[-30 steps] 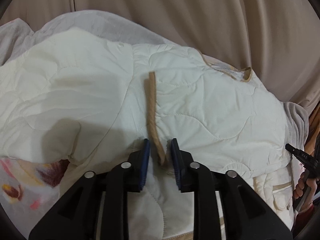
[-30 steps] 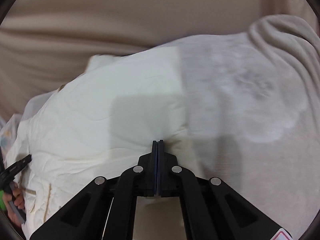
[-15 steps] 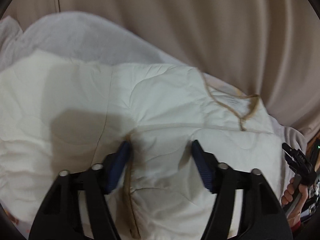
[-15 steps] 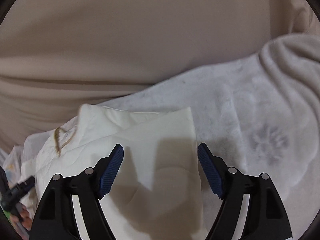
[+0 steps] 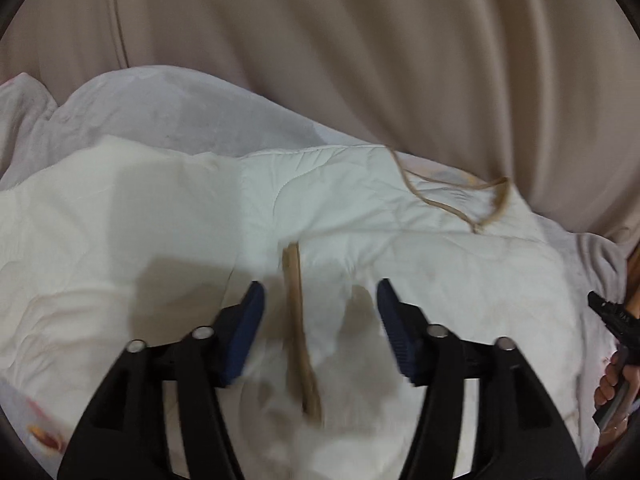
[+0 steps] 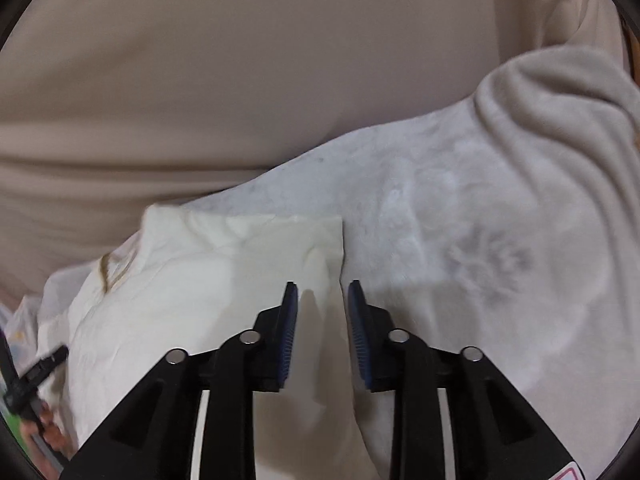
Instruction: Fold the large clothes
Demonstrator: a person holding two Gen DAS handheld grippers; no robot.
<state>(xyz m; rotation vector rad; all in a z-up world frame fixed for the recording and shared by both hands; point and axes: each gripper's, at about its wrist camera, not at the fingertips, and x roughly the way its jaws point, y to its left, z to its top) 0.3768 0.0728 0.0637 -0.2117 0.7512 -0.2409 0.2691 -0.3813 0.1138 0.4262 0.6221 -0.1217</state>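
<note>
Left gripper (image 5: 319, 312) fingers opening wide over the cream quilted garment (image 5: 360, 208) (tan trim between, ungripped), right gripper (image 6: 319, 312) fingers closing, narrowly parted, empty above its right edge.

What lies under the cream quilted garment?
A grey fleece blanket spreads beneath the cream quilted garment, showing past its edges. What the blanket rests on under the garment is covered.

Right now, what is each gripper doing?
Left gripper: opening, nothing gripped, above the cream garment.
Right gripper: closing, pads not yet on the garment.
</note>
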